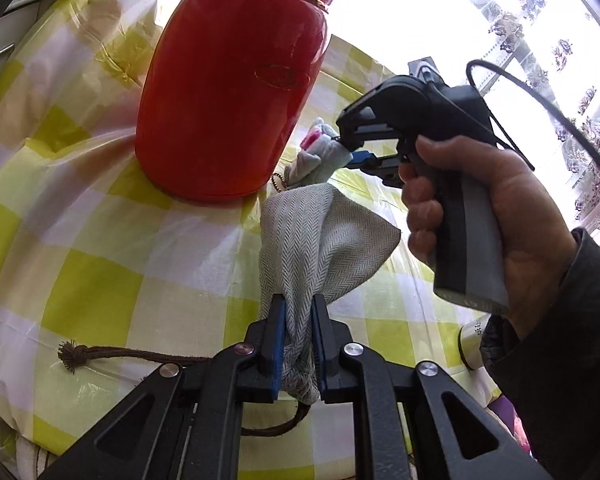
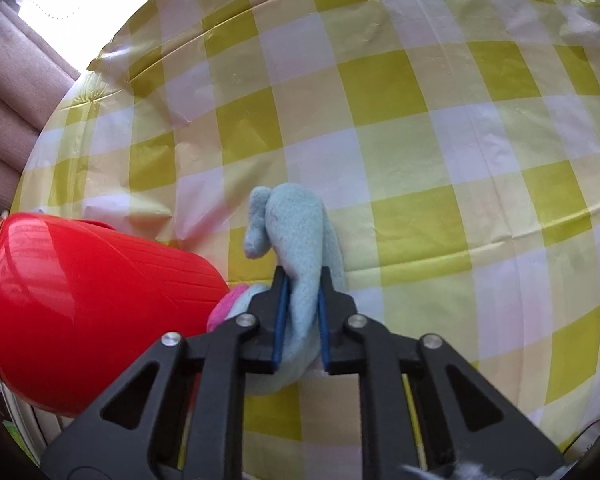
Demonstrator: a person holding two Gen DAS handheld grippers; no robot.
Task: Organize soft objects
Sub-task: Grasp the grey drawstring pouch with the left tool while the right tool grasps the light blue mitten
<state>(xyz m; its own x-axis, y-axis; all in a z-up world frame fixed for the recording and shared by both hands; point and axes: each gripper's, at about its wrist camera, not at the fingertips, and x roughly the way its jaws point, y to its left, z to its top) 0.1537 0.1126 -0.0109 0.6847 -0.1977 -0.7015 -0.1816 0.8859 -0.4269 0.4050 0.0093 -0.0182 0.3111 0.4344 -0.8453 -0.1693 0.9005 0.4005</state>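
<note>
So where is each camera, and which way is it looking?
Left wrist: on the left gripper, looking down its fingers at the grey herringbone cloth pouch it pinches; the person's right hand and right gripper show.
Right wrist: on the right gripper, looking down at the pale blue plush toy it squeezes.
Both share the shiny red jar, the toy and the yellow checked tablecloth.

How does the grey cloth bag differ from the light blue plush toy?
The bag is grey herringbone weave; the toy is fuzzy light blue with a pink patch. The bag is held by the left gripper, the toy by the right gripper. The bag has a brown cord; the toy has a bead chain. Both are soft and pinched in shut grippers.
</note>
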